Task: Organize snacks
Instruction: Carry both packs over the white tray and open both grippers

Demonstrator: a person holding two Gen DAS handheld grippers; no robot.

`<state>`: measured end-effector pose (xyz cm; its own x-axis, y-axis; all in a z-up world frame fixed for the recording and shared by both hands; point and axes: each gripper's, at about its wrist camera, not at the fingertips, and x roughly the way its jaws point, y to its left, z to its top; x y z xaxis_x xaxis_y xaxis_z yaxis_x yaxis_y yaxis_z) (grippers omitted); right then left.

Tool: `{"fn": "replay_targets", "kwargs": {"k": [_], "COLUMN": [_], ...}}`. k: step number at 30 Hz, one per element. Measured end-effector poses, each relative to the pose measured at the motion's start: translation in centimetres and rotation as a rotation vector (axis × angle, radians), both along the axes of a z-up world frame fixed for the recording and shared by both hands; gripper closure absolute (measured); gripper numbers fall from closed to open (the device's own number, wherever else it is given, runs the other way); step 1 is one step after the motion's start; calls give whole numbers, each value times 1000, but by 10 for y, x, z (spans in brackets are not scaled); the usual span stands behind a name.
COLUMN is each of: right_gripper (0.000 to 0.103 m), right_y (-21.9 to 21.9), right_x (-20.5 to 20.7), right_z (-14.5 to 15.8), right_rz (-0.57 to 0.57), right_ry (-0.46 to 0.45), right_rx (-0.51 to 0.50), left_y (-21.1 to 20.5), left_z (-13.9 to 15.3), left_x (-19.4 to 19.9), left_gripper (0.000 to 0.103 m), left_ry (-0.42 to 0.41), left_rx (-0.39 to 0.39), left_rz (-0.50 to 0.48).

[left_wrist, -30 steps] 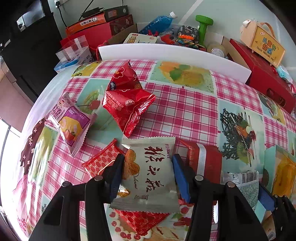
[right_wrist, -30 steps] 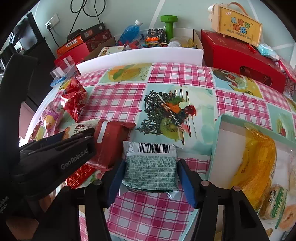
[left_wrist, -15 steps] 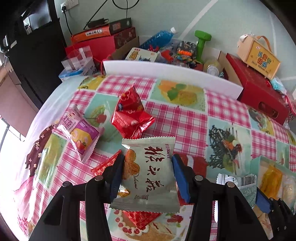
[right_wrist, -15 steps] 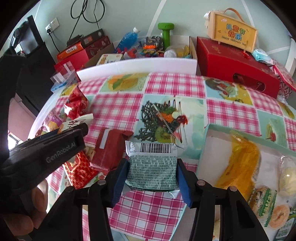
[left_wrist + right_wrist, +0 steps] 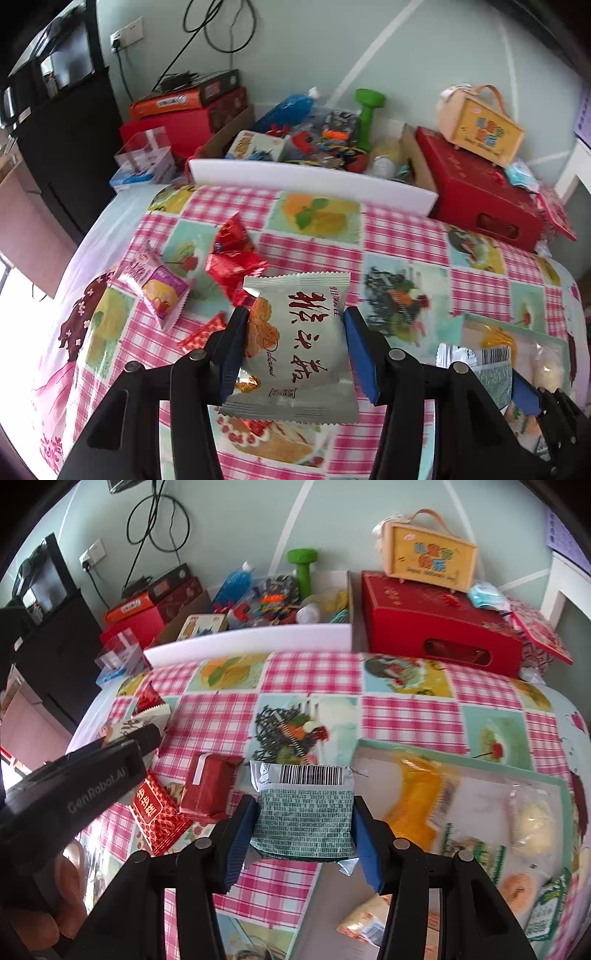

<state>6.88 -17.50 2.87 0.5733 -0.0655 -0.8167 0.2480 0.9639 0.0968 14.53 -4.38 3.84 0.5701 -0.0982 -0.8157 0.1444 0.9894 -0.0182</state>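
Checked tablecloth (image 5: 402,236) under both grippers; left gripper (image 5: 293,350) jaws clamp a silver snack packet (image 5: 299,343), right gripper (image 5: 304,825) jaws pinch a green snack packet (image 5: 304,812), both held clear of the cloth; carry level, keep grips firm, lower into the teal tray (image 5: 461,771) just right; red packets (image 5: 231,254) remain farther left.

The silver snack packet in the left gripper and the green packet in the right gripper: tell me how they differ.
The silver foil snack packet with red characters shows its printed front, with a pastry picture; the dark green foil packet shows its back, with fine print and a barcode. The silver one is held by the left gripper, the green one by the right gripper. The silver one looks taller between the fingers. Both are sealed and clamped by their sides, above the table.
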Motion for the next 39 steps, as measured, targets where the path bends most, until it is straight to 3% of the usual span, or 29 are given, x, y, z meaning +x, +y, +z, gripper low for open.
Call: {"fn": "replay_targets", "kwargs": {"k": [9,13,21,30,39], "right_gripper": [49,49,49,49,48], "right_y": [-50,-81,-133,-150,-151], "right_x": [-36,-55,-82,-90,-87], "right_z": [20,21,8,-3,-10], "right_rz": [-145,-230,-365,-401,-396], "right_ry": [-22,-21,17,40,58], "right_rx": [-14,-5,36,66,73], "left_y": [-49,-77,-123,-147,-167], "left_z": [7,-3,-31,-38,-40], "left_x": [-22,-28,-39,-54,-68], "left_gripper": [49,49,49,49,49], "left_ry": [-13,5,7,-17,1], "left_rx": [-20,-37,15,41,9], "left_rz": [-141,-214,-324,-404,-484]}}
